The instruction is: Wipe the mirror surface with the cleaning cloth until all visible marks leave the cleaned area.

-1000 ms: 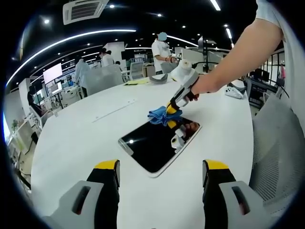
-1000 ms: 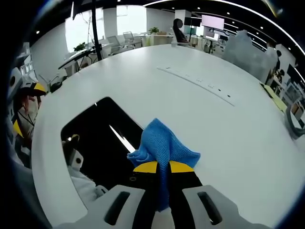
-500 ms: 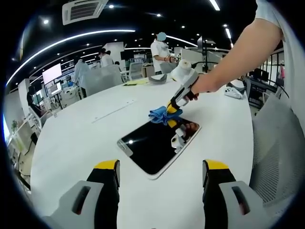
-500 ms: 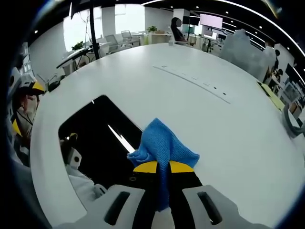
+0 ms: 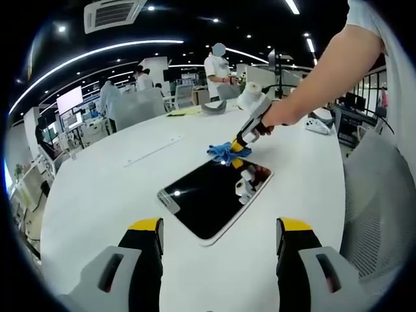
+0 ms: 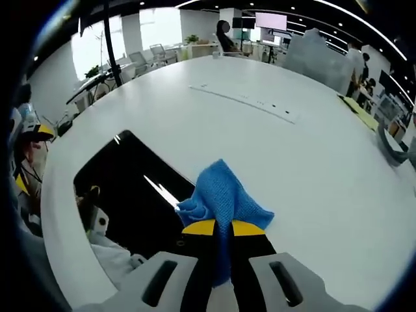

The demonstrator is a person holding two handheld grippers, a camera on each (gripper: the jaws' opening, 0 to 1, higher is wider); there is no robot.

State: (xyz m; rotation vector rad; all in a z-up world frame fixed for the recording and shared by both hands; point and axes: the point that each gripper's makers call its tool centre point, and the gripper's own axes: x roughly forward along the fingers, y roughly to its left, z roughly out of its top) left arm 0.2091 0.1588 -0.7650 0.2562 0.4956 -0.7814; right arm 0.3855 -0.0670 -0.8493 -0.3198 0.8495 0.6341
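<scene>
- Mirror lies flat on the white counter, dark glass reflecting ceiling lights and the right gripper.
- Right gripper has its jaws pinched tight on the blue cloth; cloth bunches out past the tips.
- In the left gripper view the right gripper comes in from the right, held by a hand, cloth pressed at the mirror's far edge.
- In the right gripper view the cloth sits at the mirror's right edge, partly over the counter.
- Left gripper hangs near the mirror's near side, jaws wide apart, holding nothing.
- Far side of the counter: a long thin strip, yellow paper.
- People stand beyond the counter; mesh chair at right.
</scene>
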